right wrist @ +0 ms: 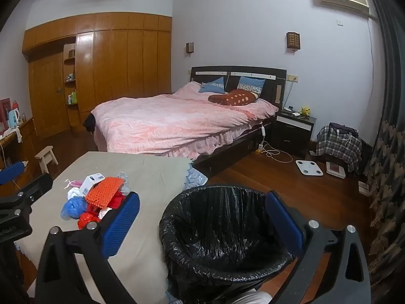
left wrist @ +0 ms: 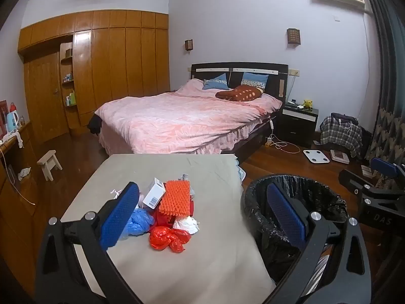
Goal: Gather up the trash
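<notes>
A pile of trash lies on a grey-covered table (left wrist: 207,253): an orange bumpy pad (left wrist: 176,197), a white box with a barcode (left wrist: 154,193), a blue plastic bag (left wrist: 139,224), a red plastic bag (left wrist: 168,238) and white crumpled paper (left wrist: 187,224). The pile also shows in the right wrist view (right wrist: 101,197). A bin with a black liner (right wrist: 222,233) stands right of the table. My left gripper (left wrist: 202,202) is open and empty above the table's near end. My right gripper (right wrist: 202,210) is open and empty over the bin's rim.
A bed with a pink cover (left wrist: 182,119) stands behind the table. A small wooden stool (left wrist: 49,163) is on the floor at left. A wooden dresser (left wrist: 12,157) runs along the left wall. A scale (left wrist: 316,155) and cables lie on the floor at right.
</notes>
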A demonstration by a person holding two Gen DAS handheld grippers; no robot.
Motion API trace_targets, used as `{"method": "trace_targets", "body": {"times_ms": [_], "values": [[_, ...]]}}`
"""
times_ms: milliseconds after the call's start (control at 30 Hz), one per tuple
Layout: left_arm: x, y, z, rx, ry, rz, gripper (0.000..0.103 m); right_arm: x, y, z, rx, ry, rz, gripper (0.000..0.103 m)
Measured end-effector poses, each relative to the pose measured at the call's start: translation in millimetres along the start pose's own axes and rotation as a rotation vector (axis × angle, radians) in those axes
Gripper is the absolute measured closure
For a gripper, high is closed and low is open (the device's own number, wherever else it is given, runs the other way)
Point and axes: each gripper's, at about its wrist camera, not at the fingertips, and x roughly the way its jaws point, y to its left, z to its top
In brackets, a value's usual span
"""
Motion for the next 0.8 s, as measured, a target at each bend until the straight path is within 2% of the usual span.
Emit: {"method": "trace_targets", "body": {"times_ms": [800], "values": [[0.6, -0.4, 0.2, 0.004, 0.003, 0.001, 0.005, -0.7, -0.5, 0.2, -0.001, -0.006, 0.003, 0.006]]}}
